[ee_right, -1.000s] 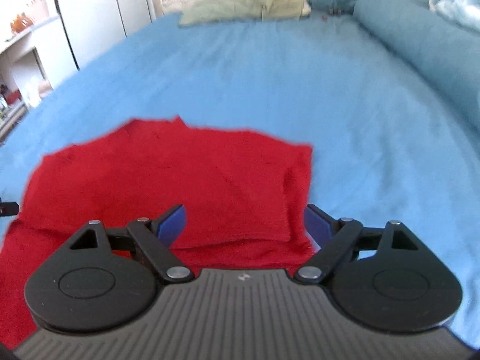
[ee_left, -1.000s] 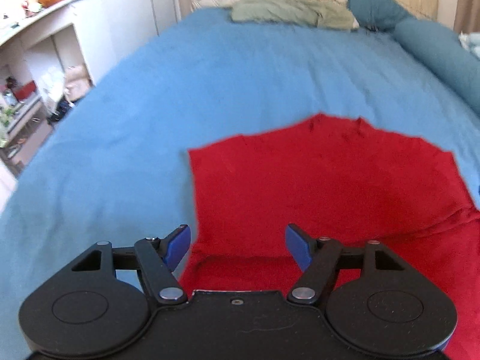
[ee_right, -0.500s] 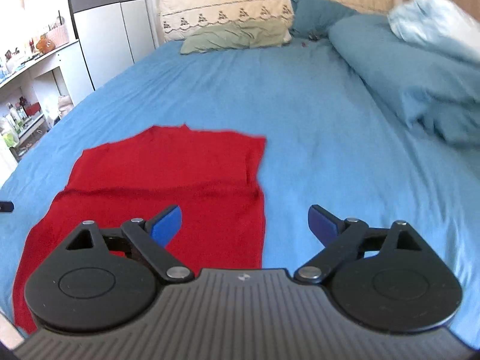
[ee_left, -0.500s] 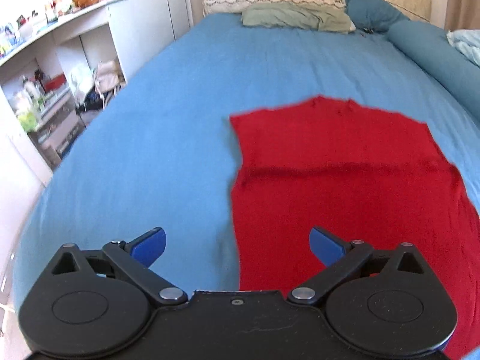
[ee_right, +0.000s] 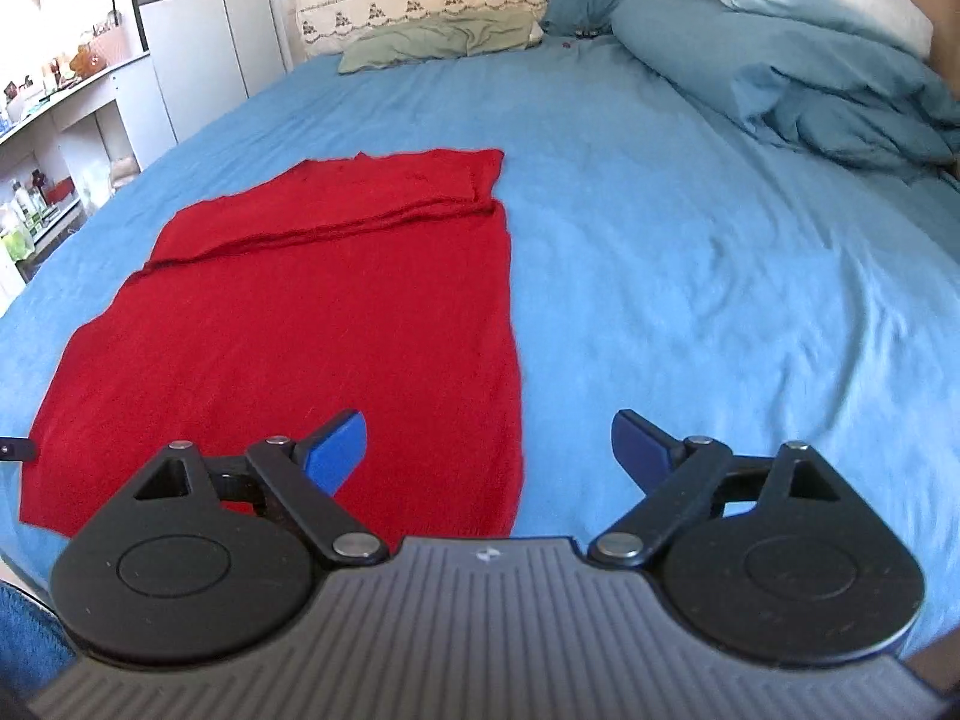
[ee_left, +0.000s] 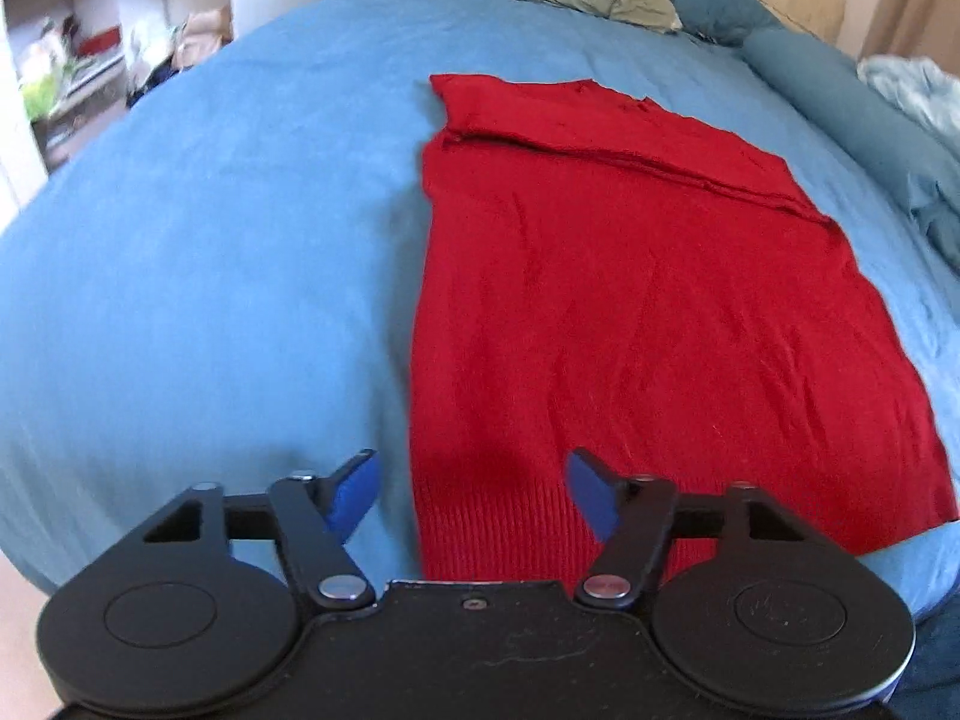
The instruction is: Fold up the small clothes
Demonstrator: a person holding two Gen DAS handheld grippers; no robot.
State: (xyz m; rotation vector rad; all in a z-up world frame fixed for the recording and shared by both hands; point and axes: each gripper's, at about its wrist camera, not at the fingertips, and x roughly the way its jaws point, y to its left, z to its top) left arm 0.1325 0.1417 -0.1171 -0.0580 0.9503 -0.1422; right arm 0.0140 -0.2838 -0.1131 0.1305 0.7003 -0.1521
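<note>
Blue sheeting covers the wide bed [ee_right: 690, 252], with pillows and a rumpled teal duvet up at the headboard and white shelves along one wall. On this bed lies the task's thing, a red knitted garment [ee_left: 630, 312] spread flat, its sleeves already turned in as a band across the far end. Its long axis runs straight away from both cameras, from the ribbed hem at the near edge of the bed to the far shoulder end.

What the coming move turns on is the hem and its two near corners. The left gripper [ee_left: 471, 495] hangs over the hem's left corner: the red edge passes between its blue fingers [ee_left: 354, 492], which are closing but press on nothing yet. The right gripper [ee_right: 489, 450] straddles the garment's right edge, one finger over red knit, the other over bare sheet, its fingers spread wide and empty.

Each hand is thus nearest its own corner. The likely next step is pinching both hem corners and carrying them away along the long axis toward the far end.
</note>
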